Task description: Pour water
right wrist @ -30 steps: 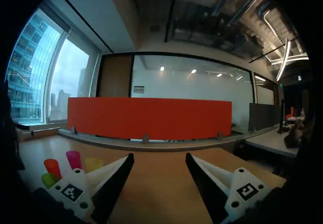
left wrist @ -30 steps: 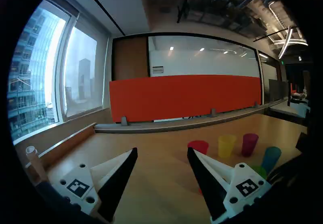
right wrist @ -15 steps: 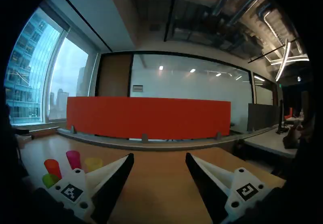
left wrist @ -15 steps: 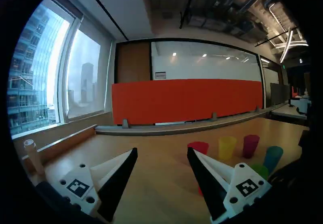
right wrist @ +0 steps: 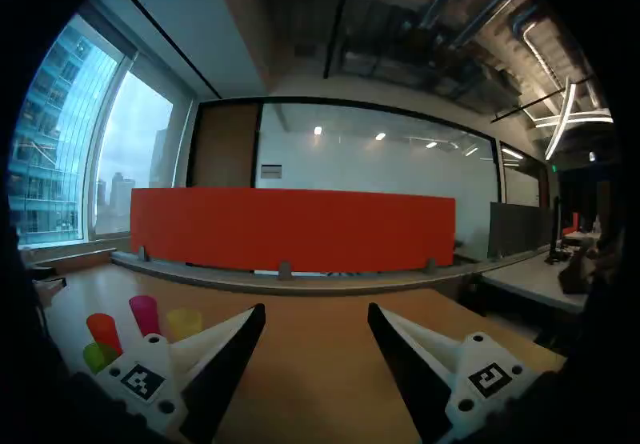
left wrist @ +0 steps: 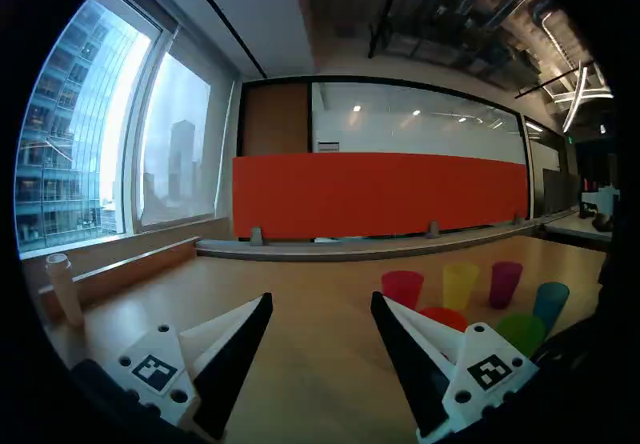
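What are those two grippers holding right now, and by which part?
Nothing. The left gripper and the right gripper are both open, with bare table between their fingers; the coloured cups stand untouched.

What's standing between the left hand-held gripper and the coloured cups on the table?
Nothing visible does. Bare table lies between the open left hand-held gripper and the cups, which stand just ahead to its right; the nearest ones are partly hidden behind its own finger.

Wooden table (left wrist: 320, 324): red cup (left wrist: 402, 288), yellow cup (left wrist: 460, 284), magenta cup (left wrist: 506, 282) in row; teal cup (left wrist: 551, 304), green cup (left wrist: 522, 332) beside
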The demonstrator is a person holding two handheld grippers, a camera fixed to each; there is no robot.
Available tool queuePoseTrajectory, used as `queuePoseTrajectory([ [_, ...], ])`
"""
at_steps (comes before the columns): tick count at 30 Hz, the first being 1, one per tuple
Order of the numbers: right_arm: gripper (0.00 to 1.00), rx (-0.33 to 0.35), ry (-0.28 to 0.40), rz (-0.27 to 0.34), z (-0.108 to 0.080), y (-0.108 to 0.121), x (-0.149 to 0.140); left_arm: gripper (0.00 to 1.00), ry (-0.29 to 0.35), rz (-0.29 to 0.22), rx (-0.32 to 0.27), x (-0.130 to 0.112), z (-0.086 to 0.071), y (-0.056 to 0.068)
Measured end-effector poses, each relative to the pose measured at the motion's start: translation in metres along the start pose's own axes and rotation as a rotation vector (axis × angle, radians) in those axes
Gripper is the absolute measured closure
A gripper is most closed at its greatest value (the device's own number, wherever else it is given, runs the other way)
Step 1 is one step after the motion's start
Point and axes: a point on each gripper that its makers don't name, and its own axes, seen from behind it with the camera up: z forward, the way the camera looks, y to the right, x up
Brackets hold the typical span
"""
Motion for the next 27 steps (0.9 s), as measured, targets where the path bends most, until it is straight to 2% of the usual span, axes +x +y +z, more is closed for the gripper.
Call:
queuePoseTrajectory([
  [27, 0.01, -0.016, -0.001, -0.002, -0.003, 0.007, 0.004, 0.09, 0.000, -0.008, -0.013, -0.010, 0.003, 0.000],
])
